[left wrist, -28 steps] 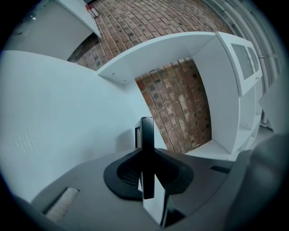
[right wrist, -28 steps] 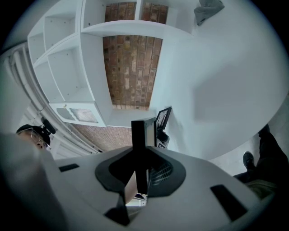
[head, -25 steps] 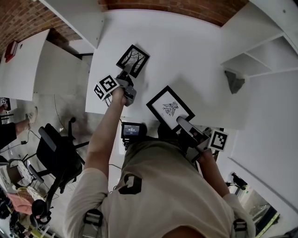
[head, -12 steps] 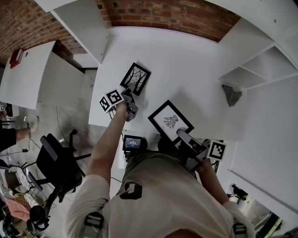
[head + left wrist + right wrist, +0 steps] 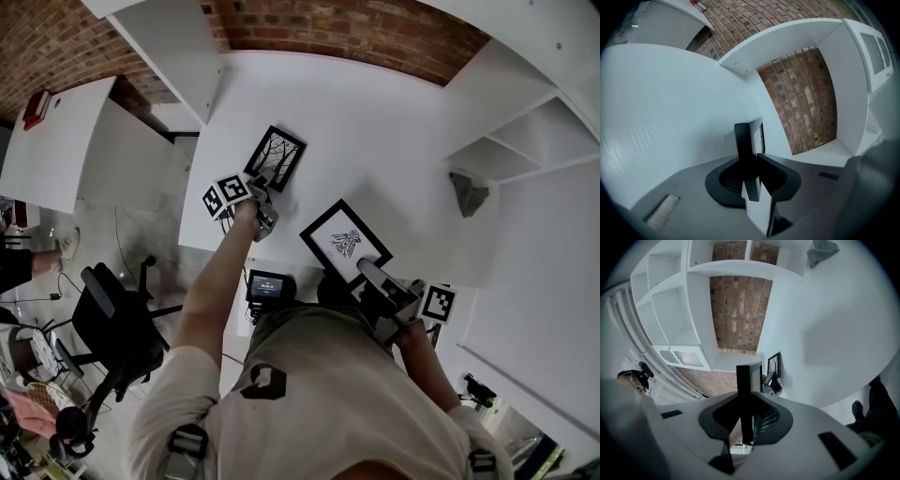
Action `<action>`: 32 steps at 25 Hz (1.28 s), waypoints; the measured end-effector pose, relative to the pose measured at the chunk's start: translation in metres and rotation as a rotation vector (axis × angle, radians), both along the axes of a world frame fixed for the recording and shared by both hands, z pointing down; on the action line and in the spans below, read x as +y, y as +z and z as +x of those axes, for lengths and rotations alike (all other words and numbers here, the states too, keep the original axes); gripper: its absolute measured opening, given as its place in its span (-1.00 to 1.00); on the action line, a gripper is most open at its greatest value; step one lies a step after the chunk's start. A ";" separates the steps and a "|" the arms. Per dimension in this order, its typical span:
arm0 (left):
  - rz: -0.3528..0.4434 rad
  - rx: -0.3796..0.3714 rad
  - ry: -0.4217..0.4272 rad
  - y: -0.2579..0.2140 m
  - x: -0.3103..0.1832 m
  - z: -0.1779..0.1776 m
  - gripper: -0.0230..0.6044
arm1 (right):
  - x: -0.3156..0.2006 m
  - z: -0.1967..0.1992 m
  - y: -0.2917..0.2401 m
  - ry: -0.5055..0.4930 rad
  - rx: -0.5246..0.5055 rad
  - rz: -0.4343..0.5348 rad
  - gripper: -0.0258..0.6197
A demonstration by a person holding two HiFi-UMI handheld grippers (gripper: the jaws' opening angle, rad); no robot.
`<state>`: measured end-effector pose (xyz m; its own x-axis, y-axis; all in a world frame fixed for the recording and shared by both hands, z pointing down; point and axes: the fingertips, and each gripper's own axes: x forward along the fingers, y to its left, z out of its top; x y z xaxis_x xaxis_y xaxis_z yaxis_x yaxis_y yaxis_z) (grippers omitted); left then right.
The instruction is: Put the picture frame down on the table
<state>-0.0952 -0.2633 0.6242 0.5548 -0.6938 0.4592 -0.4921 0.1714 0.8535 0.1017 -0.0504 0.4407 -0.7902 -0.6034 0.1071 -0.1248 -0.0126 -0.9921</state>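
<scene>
In the head view a black picture frame with a tree print [image 5: 276, 157] is over the white table [image 5: 375, 122], near its left edge. My left gripper [image 5: 263, 182] is shut on that frame's near edge. In the left gripper view the tree frame [image 5: 749, 140] shows edge-on between the jaws. A second black frame with a bird drawing [image 5: 343, 240] is tilted over the table's front edge, and my right gripper [image 5: 362, 267] is shut on its near corner. The right gripper view shows this bird frame [image 5: 749, 380] edge-on, with the tree frame [image 5: 774, 364] beyond. Whether either frame touches the table I cannot tell.
White shelving [image 5: 534, 131] stands at the right, with a grey cloth [image 5: 466, 190] on its low shelf. A brick wall [image 5: 356, 33] runs behind the table. A black office chair [image 5: 112, 319] is on the floor at the left, beside another white tabletop [image 5: 56, 141].
My left gripper has sunk a little toward the table with the tree frame and tipped further down. The right gripper and its frame have stayed put.
</scene>
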 end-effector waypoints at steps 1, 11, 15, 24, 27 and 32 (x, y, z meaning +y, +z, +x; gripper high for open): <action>-0.008 -0.005 -0.004 0.001 0.001 0.000 -0.74 | -0.001 0.001 -0.001 -0.001 0.001 0.002 -0.76; -0.064 -0.088 0.005 0.007 0.004 -0.002 -0.42 | -0.006 0.002 -0.007 -0.018 0.007 0.017 -0.77; -0.058 -0.108 0.037 0.005 0.008 0.000 -0.30 | -0.004 -0.001 -0.007 -0.022 0.006 0.014 -0.77; -0.037 -0.224 0.186 0.001 0.011 0.008 -0.06 | -0.003 -0.007 -0.007 -0.014 -0.004 0.026 -0.76; -0.060 -0.258 0.276 0.001 0.014 0.013 0.00 | 0.000 -0.010 -0.006 -0.019 -0.003 0.027 -0.76; -0.065 -0.331 0.443 0.002 0.021 0.020 0.05 | 0.001 -0.010 -0.006 -0.005 -0.009 0.034 -0.76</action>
<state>-0.0750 -0.2419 0.6265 0.6059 -0.3917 0.6925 -0.7690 -0.0654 0.6359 0.0921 -0.0494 0.4345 -0.7940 -0.6028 0.0791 -0.1154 0.0217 -0.9931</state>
